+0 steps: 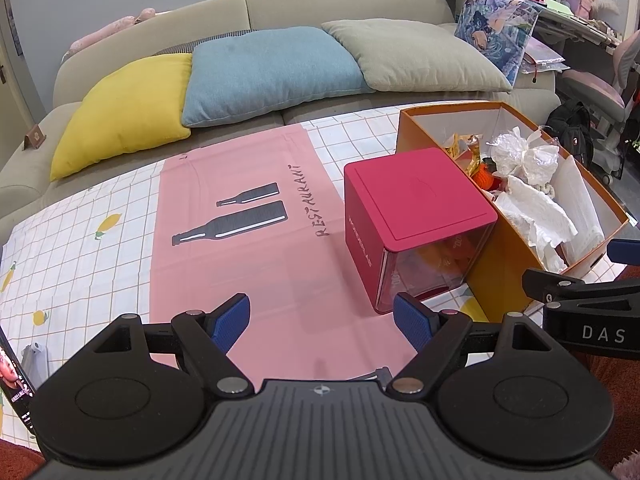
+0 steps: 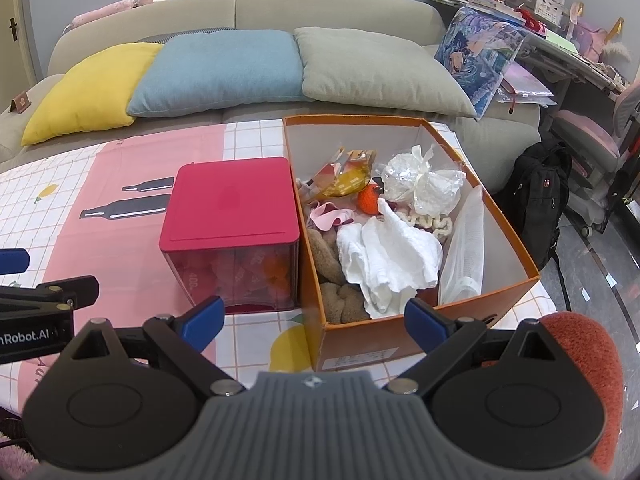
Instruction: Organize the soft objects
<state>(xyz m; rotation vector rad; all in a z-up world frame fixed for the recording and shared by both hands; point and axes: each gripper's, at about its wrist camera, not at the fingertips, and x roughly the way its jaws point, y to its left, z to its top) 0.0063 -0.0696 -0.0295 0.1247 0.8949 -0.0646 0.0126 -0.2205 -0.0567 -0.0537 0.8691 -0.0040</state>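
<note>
An orange cardboard box (image 2: 496, 296) stands on the table at the right, holding soft things: a white cloth (image 2: 394, 258), a brown plush (image 2: 326, 258), an orange knitted piece (image 2: 369, 199), a pink fabric (image 2: 330, 216) and clear wrapped bundles (image 2: 420, 180). The box also shows in the left wrist view (image 1: 504, 256). A red-lidded clear container (image 2: 232, 208) stands just left of it, also in the left wrist view (image 1: 416, 196). My left gripper (image 1: 322, 322) is open and empty over the pink mat. My right gripper (image 2: 314, 320) is open and empty, before the box's near left corner.
A pink mat (image 1: 240, 216) lies on a checked tablecloth (image 1: 80, 240). A sofa behind holds yellow (image 1: 124, 116), blue (image 1: 268, 72) and grey (image 1: 416, 56) cushions. A phone (image 1: 12, 384) lies at the left edge. A black backpack (image 2: 540, 200) and a red chair (image 2: 588, 360) are at the right.
</note>
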